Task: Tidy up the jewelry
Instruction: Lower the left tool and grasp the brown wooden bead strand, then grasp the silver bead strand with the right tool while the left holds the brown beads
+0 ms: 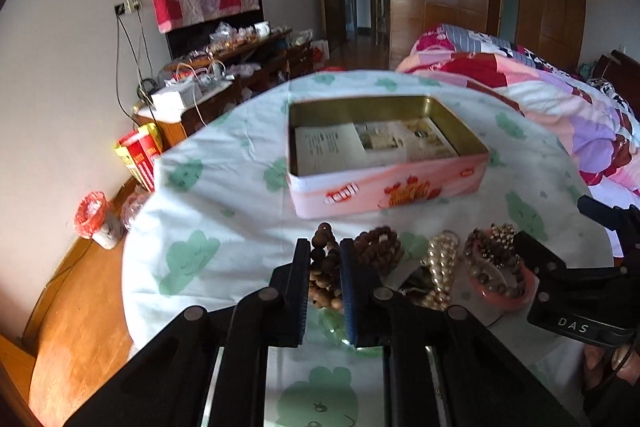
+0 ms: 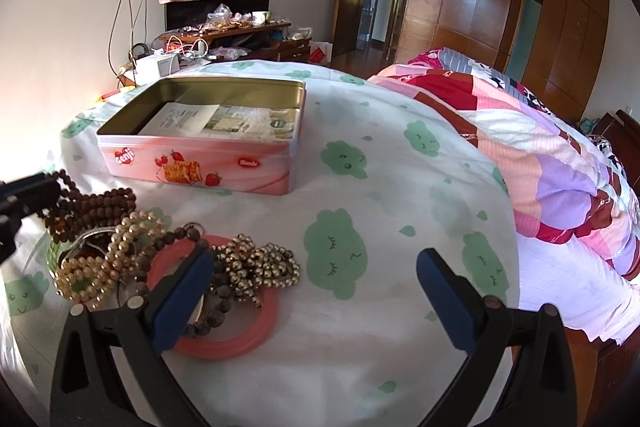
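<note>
A white bedsheet printed with green cloud shapes fills the middle of both views, with a pink, red and purple patchwork quilt bunched along the right edge. On the sheet, upper centre in the left wrist view and upper left in the right wrist view, sits an open rectangular pink biscuit tin with a gold interior, printed paper leaflets lying flat inside.

Near the bottom of both views lies the jewelry heap: a coral-pink plastic bangle, dark brown wooden bead strands, a cream pearl string and a cluster of small gold-tone beads.

The left gripper is pinched on a brown wooden bead bracelet at lower centre. The right gripper stands wide apart, holding nothing, its left finger beside the bangle.
</note>
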`<state>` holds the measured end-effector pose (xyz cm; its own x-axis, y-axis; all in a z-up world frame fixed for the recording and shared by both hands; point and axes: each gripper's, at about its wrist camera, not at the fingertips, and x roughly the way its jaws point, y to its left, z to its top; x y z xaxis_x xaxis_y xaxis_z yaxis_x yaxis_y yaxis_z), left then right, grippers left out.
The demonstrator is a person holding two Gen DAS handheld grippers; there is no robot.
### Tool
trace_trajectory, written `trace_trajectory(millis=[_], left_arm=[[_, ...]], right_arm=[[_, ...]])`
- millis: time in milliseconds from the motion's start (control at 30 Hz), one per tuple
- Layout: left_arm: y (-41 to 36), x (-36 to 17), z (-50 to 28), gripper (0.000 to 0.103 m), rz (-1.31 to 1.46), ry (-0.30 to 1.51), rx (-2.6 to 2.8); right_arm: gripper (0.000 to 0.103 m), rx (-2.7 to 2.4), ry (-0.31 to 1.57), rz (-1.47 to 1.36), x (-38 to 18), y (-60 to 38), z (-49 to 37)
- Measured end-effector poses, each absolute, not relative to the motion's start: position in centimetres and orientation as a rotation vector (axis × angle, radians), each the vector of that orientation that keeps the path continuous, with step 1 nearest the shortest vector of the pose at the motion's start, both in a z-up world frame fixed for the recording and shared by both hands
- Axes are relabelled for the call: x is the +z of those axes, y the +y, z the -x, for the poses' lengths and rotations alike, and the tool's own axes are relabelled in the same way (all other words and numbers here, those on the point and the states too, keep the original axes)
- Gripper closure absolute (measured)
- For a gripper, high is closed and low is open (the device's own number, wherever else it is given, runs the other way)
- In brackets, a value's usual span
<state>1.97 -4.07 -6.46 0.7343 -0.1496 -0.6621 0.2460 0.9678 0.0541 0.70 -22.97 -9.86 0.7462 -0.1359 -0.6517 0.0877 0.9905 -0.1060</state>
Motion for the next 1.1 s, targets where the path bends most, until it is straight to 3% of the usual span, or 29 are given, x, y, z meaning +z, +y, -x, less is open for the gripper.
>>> trace_trajectory(millis=[233, 400, 667, 1000, 1100], left_arm=[[-2.3, -2.8, -1.0, 0.089, -0.131, 0.587, -0.157], [-1.4, -3.6, -1.7, 0.089, -0.147, 0.595, -0.11], [0.3, -5.6, -2.4, 0.089, -0.131, 0.636, -0.062], [-0.5, -6.7, -2.4, 0.089, -0.144, 0.665, -0.083], [-0.4, -6.9, -2.5, 0.089, -0.143, 0.671, -0.085]], right_arm=[[0.0, -0.129, 0.717, 0.062, -9.8, -23.4, -0.8], [0.0, -0.106, 0.713, 0.054, -9.7, -23.5, -0.9], [0.033, -0.049, 0.754, 0.028, -10.4, -24.0, -1.8], [0.038, 0.009, 0.799, 0.084, -11.4, -22.5, -1.9], [0.062, 0.036, 0.801, 0.068, -11.5, -22.6, -1.9]])
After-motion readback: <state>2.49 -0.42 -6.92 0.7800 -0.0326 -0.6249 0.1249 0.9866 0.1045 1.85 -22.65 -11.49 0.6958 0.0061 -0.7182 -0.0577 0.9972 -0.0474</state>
